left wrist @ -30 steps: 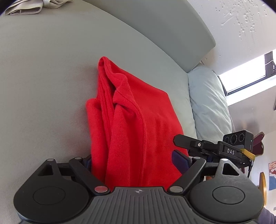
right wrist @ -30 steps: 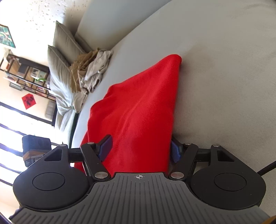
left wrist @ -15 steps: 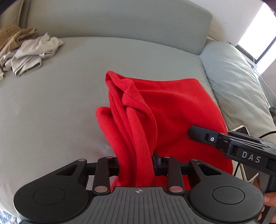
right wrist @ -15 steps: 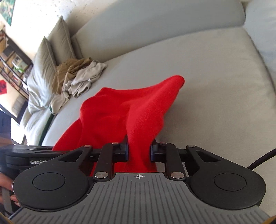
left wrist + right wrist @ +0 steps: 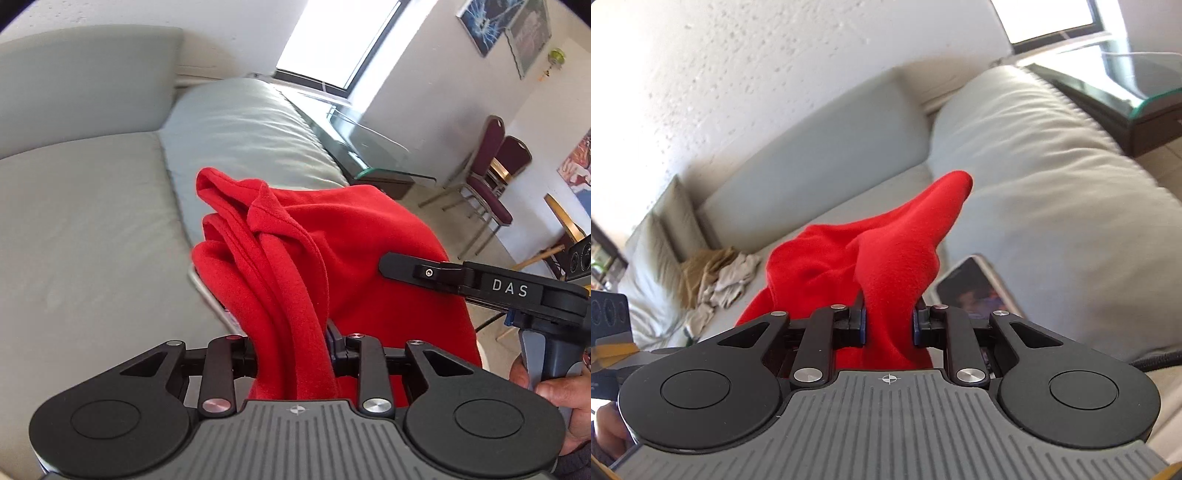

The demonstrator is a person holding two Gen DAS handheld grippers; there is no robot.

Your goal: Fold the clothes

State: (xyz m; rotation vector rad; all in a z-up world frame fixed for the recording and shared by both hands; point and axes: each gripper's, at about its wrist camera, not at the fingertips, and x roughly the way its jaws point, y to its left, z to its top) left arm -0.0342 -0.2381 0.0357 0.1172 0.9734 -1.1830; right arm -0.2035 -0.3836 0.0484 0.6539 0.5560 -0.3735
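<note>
- Left tongs (image 5: pixel 291 345) clenched on a bunched edge of the red fleece garment (image 5: pixel 332 266), several layers of hem jammed between the fingers.
- Right tongs (image 5: pixel 889 326) also clamped tight on the same garment (image 5: pixel 871 258), grabbing a thick wad of it near another corner.
- Garment hanging lifted off the grey sofa (image 5: pixel 85 221), stretched loosely between the two grips, so no real "nearer hand" question here, both already on it.
- From the left wrist view: cloth running up from the tongs toward 12 o'clock, rolled hem peaking around 11, wide flat panel spreading off to 1–2 o'clock toward the other handheld unit at 3.
- From the right wrist view: one pointed corner sticking up at 12–1 o'clock, rest of the bulk slumping down to 10–11.
- Long axis looks like it spans hand to hand, left to right, but pretty crumpled, so can't say for sure which edge is which.
- Probably mid-lift before spreading or laying flat; fold itself not started yet by the look of it.
- Worth watching: a phone (image 5: pixel 979 288) lying on the sofa seat at about 2 o'clock from the right tongs, right under where the cloth could land.
- Pile of beige clothes (image 5: pixel 720 277) well off at 10 o'clock, near the far cushions, not in the way.
</note>
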